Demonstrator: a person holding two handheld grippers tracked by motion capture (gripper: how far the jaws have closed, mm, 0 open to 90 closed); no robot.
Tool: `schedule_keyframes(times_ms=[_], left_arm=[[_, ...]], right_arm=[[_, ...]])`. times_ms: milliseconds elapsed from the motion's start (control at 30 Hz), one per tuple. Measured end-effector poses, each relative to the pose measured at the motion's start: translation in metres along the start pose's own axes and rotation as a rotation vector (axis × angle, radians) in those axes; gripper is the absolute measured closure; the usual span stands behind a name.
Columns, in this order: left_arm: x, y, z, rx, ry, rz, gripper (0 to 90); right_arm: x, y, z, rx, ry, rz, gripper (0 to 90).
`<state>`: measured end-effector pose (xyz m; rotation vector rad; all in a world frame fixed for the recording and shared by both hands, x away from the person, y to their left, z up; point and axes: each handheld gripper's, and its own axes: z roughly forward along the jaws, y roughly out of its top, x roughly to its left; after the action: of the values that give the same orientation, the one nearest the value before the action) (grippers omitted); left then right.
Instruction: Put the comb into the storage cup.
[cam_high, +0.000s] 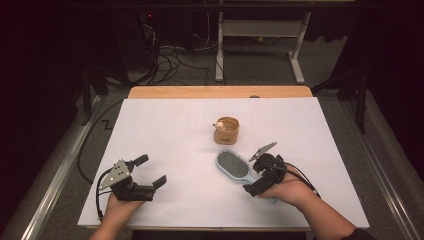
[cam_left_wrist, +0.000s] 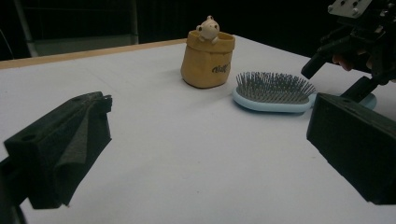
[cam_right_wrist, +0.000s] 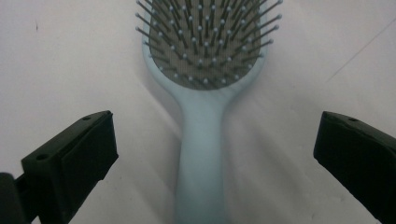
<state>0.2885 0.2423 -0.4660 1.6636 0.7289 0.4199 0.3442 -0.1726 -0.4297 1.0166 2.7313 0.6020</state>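
Left gripper (cam_high: 151, 171) idles at the left, jaws apart and empty. One tan pot (cam_high: 227, 130) sits mid-table, one pale blue hairbrush (cam_high: 233, 165) lies just before it. Right gripper (cam_right_wrist: 212, 154) straddles its handle, jaws wide (light, rigid plastic, probably slick): grip the slim handle.
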Motion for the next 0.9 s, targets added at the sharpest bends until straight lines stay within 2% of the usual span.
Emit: schedule_keyframes(times_ms=[467,733,900], left_arm=[[0.002,-0.001,0.000,0.027,-0.009,-0.018,0.8],[0.001,0.000,-0.001,-0.012,0.006,-0.003,0.8],[0.001,0.000,0.000,-0.008,0.007,-0.001,0.7]], right_arm=[[0.000,0.027,0.006,0.022,0.005,-0.010,0.3],[0.001,0.042,0.011,0.036,0.009,-0.028,0.3],[0.001,0.050,0.015,0.041,0.007,-0.037,0.2]])
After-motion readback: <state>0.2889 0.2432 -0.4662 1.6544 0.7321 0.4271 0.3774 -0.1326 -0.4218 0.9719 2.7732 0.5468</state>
